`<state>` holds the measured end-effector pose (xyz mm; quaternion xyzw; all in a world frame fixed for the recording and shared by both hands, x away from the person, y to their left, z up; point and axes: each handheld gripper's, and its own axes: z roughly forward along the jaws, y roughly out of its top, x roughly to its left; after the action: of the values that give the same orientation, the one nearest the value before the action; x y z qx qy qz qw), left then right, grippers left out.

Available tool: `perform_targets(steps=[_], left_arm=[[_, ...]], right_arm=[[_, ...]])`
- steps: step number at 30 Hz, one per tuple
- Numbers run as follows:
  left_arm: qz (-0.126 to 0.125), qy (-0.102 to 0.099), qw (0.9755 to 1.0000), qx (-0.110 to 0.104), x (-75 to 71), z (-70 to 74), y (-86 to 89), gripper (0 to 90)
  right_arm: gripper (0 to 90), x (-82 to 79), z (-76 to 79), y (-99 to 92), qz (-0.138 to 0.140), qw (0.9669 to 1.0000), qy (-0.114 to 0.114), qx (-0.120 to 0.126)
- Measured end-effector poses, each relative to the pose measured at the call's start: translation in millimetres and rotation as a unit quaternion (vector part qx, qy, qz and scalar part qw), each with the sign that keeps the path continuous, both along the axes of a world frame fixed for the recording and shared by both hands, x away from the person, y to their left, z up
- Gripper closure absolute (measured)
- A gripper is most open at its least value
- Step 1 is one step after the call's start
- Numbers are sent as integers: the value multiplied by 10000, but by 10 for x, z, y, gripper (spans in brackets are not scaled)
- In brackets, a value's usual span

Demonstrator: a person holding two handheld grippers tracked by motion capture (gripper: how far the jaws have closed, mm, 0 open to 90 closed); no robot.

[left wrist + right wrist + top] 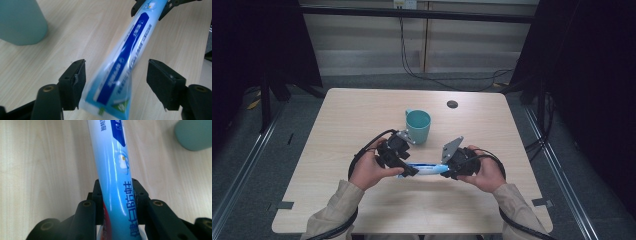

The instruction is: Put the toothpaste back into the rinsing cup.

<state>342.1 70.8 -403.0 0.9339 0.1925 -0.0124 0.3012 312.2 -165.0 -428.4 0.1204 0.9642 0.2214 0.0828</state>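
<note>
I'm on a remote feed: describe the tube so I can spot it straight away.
On the wooden table, look just in front of the teal mug, between the person's two hands. The tube lies level there, the right gripper shut on one end, the left gripper open around the other. It is the long blue-and-white thing with dark blue print.

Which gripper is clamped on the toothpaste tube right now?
The right gripper: its fingers pinch the toothpaste tube. The left gripper stands open.
</note>
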Motion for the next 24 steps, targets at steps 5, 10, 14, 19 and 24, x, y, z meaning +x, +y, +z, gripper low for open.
perform_targets(steps=[5, 10, 14, 19, 24], left_arm=[[190, 59, 9997, -125, 21, 12, 80, 284], [343, 121, 9990, -273, 33, -1, 179, 271], [491, 106, 9981, -368, 29, -61, 220, 247], [567, 182, 9975, -390, 12, -161, 242, 247], [581, 263, 9970, -433, 1, -250, 219, 249]], right_arm=[[708, 16, 2, -128, -194, 9998, -47, -31], [708, 23, 22, -221, -396, 9992, -89, 72], [708, 34, 66, -267, -512, 9985, -144, 100], [708, 55, 136, -325, -688, 9971, -246, 207], [708, 65, 183, -329, -832, 9956, -304, 311]])
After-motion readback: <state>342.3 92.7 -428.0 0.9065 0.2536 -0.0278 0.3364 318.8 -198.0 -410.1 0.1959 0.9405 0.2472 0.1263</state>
